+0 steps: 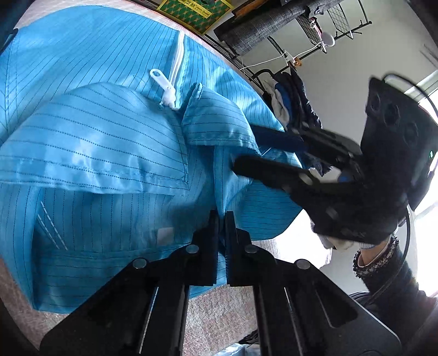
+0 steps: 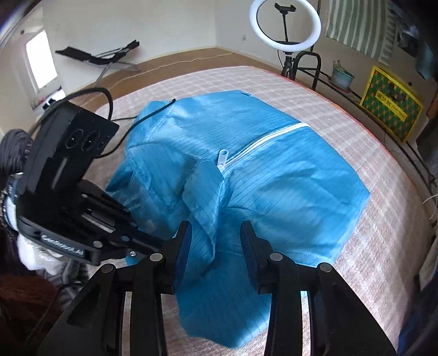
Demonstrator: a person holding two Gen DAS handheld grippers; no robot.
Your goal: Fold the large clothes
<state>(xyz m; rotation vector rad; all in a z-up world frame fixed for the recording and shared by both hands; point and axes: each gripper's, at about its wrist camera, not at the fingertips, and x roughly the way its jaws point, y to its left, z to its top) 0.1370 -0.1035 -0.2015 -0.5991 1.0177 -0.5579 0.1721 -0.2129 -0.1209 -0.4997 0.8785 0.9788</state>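
Observation:
A large blue pinstriped jacket [image 2: 273, 153] with a white zipper [image 2: 273, 137] lies on the bed; it also fills the left wrist view [image 1: 90, 137]. My left gripper [image 1: 221, 216] is shut on a fold of the jacket near the collar [image 1: 219, 120]. It also shows in the right wrist view [image 2: 153, 243], at the left. My right gripper [image 2: 215, 232] is open, its jaws standing either side of a raised ridge of the blue fabric. In the left wrist view the right gripper [image 1: 246, 149] comes in from the right, one finger above the fabric and one pressed against it.
The bed has a pale checked cover [image 2: 369, 246]. A ring light [image 2: 284, 23] on a tripod, a black rack [image 2: 309, 68], a potted plant [image 2: 340, 75] and a yellow-green box [image 2: 391, 109] stand behind the bed. A folded chair [image 2: 104, 56] lies on the floor.

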